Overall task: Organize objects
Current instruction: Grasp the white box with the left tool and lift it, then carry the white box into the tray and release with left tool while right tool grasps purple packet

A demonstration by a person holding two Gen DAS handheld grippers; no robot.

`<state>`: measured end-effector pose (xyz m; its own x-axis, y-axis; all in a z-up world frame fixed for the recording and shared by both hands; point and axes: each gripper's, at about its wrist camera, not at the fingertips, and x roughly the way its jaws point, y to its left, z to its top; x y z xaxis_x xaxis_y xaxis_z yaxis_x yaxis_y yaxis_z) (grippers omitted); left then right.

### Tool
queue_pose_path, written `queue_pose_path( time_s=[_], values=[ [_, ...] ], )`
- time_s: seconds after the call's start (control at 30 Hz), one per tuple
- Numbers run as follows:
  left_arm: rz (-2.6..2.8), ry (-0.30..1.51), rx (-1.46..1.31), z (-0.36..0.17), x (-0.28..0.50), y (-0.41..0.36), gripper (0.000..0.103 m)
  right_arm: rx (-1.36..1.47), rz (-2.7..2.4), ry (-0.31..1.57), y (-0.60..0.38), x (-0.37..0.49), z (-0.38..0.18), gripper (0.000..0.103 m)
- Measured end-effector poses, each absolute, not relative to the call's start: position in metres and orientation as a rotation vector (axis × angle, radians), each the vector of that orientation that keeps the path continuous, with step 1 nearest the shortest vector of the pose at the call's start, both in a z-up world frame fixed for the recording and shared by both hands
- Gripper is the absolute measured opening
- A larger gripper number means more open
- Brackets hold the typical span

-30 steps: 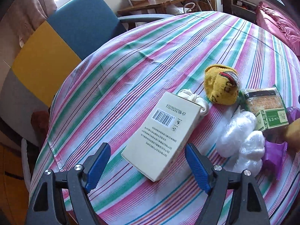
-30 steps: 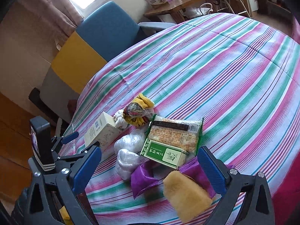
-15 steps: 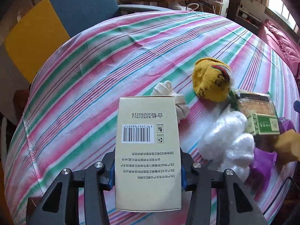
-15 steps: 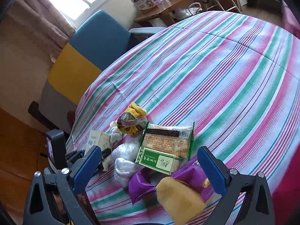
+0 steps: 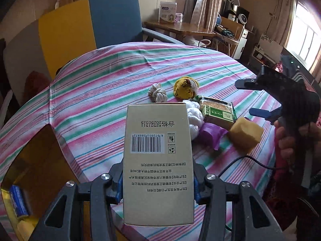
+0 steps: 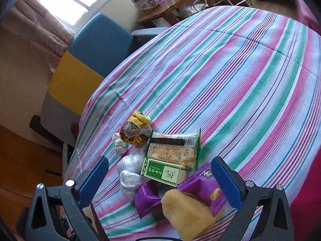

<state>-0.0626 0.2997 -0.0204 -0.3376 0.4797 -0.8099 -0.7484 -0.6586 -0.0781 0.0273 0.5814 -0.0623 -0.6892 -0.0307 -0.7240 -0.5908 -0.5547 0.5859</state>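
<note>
Objects mostly remain clustered on the worktop [image 6: 230, 64]; left hand-held gripper [image 5: 158, 188] clamps the cream box [image 5: 158, 160], right hand-held gripper [image 6: 160, 178] gapes empty.

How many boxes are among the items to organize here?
2. The cream barcode box is clamped in the left gripper above the table edge; the green tea box lies in the pile, against the cracker pack. Others may be hidden.

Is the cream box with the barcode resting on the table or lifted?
Lifted. The left gripper clamps the cream box by its sides, and it hangs over the table's edge.
</note>
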Motion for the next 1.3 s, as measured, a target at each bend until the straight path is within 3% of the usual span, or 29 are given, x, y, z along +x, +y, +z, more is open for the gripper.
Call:
queue_pose_path(
  time_s=[0.47,0.57,0.63,0.8,1.0,1.3],
  values=[
    [2.126,0.237,-1.15,-0.029,-0.026,0.2,0.05,-1.087,2.294,1.11,0.57,0.017,-0.065,0.1],
    [2.163,0.194,-1.148,-0.028,-0.024,0.177,0.05,-1.017,2.427,1.047,0.557,0.016,-0.047,0.089],
    [2.181,0.167,-1.157,-0.028,-0.025,0.164,0.05,-1.029,2.534,0.911,0.537,0.008,-0.036,0.076],
    [2.227,0.113,-1.179,-0.032,-0.027,0.132,0.05,-1.28,2.625,0.552,0.483,-0.023,-0.046,0.058],
    [2.281,0.059,-1.192,-0.034,-0.027,0.101,0.05,-1.496,2.475,0.227,0.462,-0.039,-0.081,0.057],
    [2.286,-0.106,-1.206,-0.032,-0.033,0.062,0.05,-1.626,2.418,0.091,0.457,-0.043,-0.101,0.036]
  ],
)
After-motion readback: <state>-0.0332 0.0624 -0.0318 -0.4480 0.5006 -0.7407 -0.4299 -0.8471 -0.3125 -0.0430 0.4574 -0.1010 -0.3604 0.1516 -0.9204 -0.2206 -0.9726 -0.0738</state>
